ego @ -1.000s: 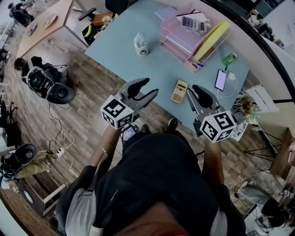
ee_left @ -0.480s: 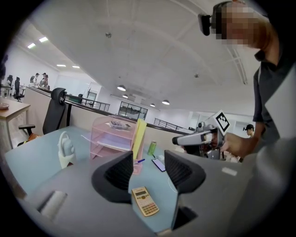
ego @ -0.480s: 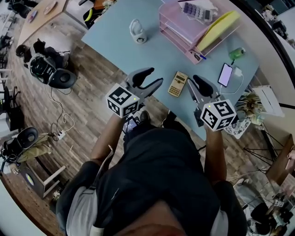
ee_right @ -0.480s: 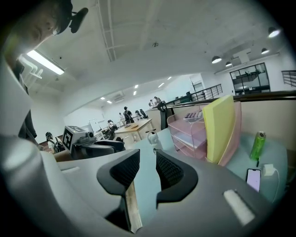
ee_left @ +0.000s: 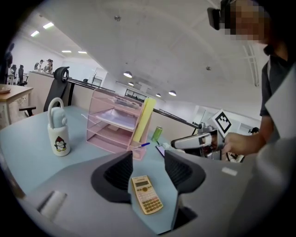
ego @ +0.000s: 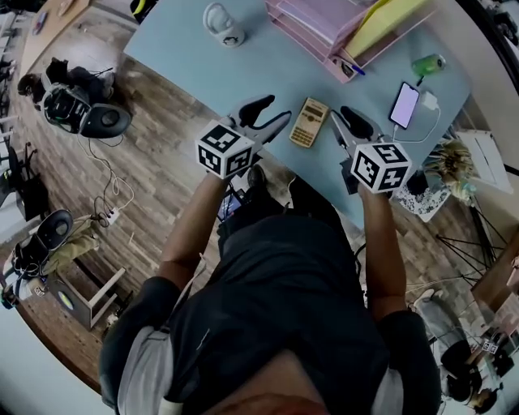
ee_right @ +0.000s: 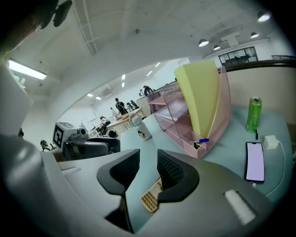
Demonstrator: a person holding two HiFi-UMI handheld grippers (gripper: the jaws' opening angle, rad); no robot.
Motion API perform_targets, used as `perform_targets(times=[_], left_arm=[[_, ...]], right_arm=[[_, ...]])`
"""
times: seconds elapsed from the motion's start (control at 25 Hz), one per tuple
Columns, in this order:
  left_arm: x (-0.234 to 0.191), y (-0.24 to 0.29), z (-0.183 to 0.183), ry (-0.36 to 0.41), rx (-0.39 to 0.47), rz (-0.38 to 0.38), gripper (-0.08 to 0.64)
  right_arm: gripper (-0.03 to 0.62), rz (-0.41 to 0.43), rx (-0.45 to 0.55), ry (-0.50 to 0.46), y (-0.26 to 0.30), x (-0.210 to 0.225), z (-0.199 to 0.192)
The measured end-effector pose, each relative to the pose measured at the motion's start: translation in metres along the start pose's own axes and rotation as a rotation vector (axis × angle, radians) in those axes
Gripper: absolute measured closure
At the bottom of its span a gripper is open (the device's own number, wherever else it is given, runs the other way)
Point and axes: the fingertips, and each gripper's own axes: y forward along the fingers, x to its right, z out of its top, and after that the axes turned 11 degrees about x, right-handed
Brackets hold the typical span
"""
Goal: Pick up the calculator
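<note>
Head view shows me the calculator (ego: pixel 310 122) lying flat on the desk (ego: pixel 268 73) near its front edge, in the upper middle of the frame, with nothing touching it. My left claw (ego: pixel 276 112) hangs just to its left and my right claw (ego: pixel 340 120) just to its right. Both gape wide and hold nothing. I judge the pick-up not yet begun: closing in, gripping and lifting are all left. In the left gripper view the calculator lies in the gap between the jaws, clear of both. Nothing blocks it. The phone (ego: pixel 403 104) lies near on the right. The pink trays (ego: pixel 312 24), pen (ego: pixel 353 68), green can (ego: pixel 427 65) and mug (ego: pixel 220 23) sit further up the frame, well apart.
</note>
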Motion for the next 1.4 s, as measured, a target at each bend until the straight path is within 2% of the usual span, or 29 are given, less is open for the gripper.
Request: perform_targets(times=[0.52, 0.84, 1.16, 1.4], left_arm=[[-0.02, 0.044, -0.082, -0.078, -0.138, 0.002, 0.319], [-0.031, 0.063, -0.128, -0.099, -0.212, 0.028, 0.308], [-0.043, 0.078, -0.16, -0.064, -0.284, 0.045, 0.304], [-0.051, 0.085, -0.172, -0.045, -0.335, 0.056, 0.304]], right_arm=[[0.485, -0.089, -0.129, 0.069, 0.033, 0.06, -0.083], [0.485, -0.11, -0.183, 0.109, 0.044, 0.073, -0.129], [0.484, -0.109, -0.219, 0.138, 0.061, 0.079, -0.163], [0.485, -0.144, -0.224, 0.148, 0.067, 0.084, -0.173]])
